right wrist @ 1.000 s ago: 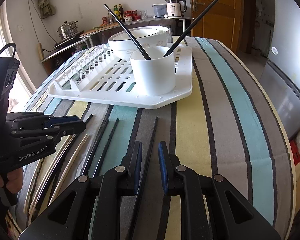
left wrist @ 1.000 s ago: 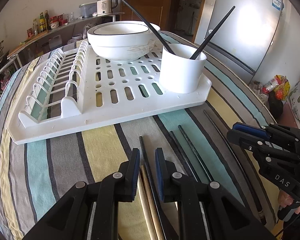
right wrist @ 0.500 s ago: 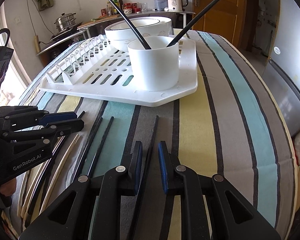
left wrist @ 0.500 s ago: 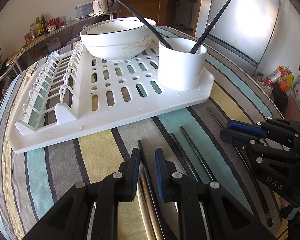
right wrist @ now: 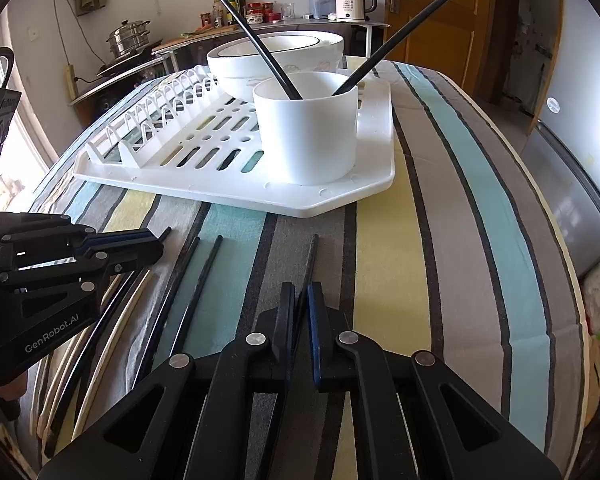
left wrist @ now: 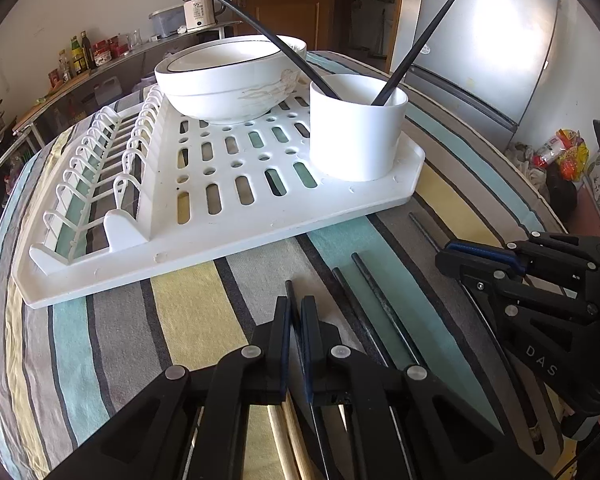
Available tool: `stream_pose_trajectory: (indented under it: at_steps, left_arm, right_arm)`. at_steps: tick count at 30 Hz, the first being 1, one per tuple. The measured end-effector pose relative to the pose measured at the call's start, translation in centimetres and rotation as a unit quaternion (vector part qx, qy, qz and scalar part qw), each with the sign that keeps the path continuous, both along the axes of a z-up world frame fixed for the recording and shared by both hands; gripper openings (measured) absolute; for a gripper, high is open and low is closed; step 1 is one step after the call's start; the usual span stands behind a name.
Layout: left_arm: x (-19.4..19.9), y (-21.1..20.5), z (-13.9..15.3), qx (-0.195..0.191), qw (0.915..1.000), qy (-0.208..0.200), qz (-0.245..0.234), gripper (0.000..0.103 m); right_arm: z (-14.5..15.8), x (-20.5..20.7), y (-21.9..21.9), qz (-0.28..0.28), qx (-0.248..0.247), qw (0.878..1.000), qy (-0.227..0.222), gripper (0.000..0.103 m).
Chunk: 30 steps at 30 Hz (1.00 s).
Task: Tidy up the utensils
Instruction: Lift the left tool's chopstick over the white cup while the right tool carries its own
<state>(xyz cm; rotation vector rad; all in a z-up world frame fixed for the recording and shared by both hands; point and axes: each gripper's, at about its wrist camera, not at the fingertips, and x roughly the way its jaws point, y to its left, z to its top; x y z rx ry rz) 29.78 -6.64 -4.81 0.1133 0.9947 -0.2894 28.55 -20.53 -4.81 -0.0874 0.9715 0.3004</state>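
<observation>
Claws both clamp black chopsticks lying on the striped worktop (right wrist: 440, 240): left claw (left wrist: 296, 312) on one chopstick (left wrist: 290, 288), right claw (right wrist: 300, 300) on another (right wrist: 311, 256).

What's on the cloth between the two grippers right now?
Two loose black chopsticks lie side by side on the striped cloth, between the left gripper and the right gripper. Right wrist view shows it best; each gripper is shut on its own chopstick.

A bench (right wrist: 452, 240) covered with a cloth striped in grey, teal and yellow. On it rest a white plastic dish rack (right wrist: 360, 184) toward the far end and, nearer, several loose black chopsticks (right wrist: 208, 264) alongside pale wooden chopsticks (right wrist: 112, 344).
</observation>
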Motion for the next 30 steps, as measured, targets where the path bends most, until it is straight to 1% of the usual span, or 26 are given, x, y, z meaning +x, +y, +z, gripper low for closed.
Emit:
stream_pose_trajectory:
  at_steps: [3,6,12,18,22,26,30]
  left_arm:
    - [-0.4,-0.1,0.7,-0.01,0.9999,-0.011,-0.002,0.005]
    - [-0.8,0.1,2.0,-0.023,0.9994,-0.027,-0.003,0.004]
    - [-2.3,0.9,5.7,-0.045,0.997,-0.064,-0.002,0.004]
    - [-4.5,2.0,10.3,-0.071,0.9912,-0.111,-0.002,0.004]
    - [-6.3,2.7,13.1,-0.082,0.9865,-0.142,-0.003,0.004]
    - [-7.9,3.4,15.0,-0.091,0.9824,-0.163,-0.001,0.004]
    - [-9.2,3.9,16.3,-0.096,0.9796,-0.177,0.001,0.003]
  right_arm:
    - [0.3,-0.1,-0.2,-0.001,0.015,1.0,-0.001,0.006]
    - [1.1,-0.6,-0.3,0.001,0.026,1.0,-0.013,0.005]
    - [4.4,-1.9,-0.8,0.004,0.05,0.997,-0.053,0.005]
    - [8.8,-4.1,-1.3,0.005,0.072,0.992,-0.107,0.005]
    - [11.3,-5.7,-1.5,0.005,0.083,0.987,-0.14,0.005]
    - [12.8,-7.1,-1.6,0.007,0.091,0.983,-0.162,0.005]
    - [13.7,-8.1,-1.5,0.007,0.094,0.98,-0.174,0.005]
